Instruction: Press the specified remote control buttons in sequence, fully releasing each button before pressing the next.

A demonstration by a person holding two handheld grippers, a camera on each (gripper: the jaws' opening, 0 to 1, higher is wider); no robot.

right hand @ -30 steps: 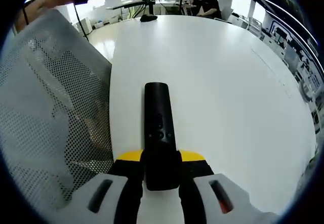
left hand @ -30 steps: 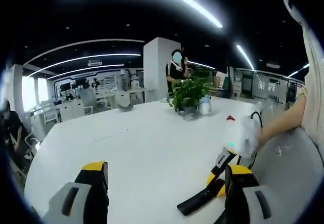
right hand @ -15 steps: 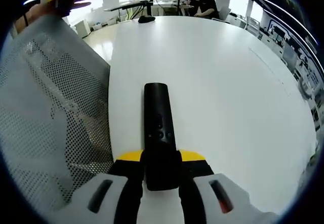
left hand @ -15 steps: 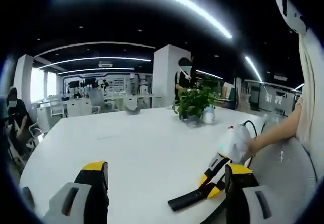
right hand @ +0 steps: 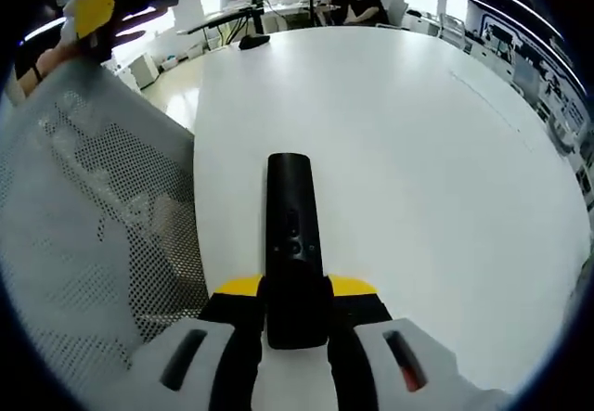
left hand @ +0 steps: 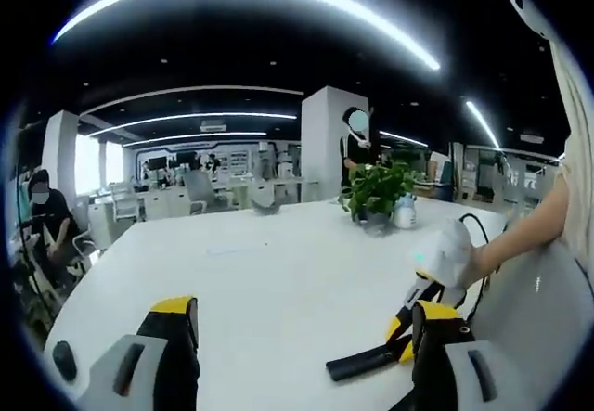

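Right gripper (right hand: 295, 323) pinches remote (right hand: 293, 244) by its near end above white surface (right hand: 418, 160); left gripper (left hand: 302, 355) spread, empty; remote judged light, rigid, slick: clamp sides, buttons clear.

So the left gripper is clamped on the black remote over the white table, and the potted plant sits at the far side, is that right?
Not quite. It is the right gripper that is clamped on the black remote, as the right gripper view shows; the left gripper is open with nothing between its fingers. The rest holds: the remote is over the white table, and the potted plant sits at the far side.
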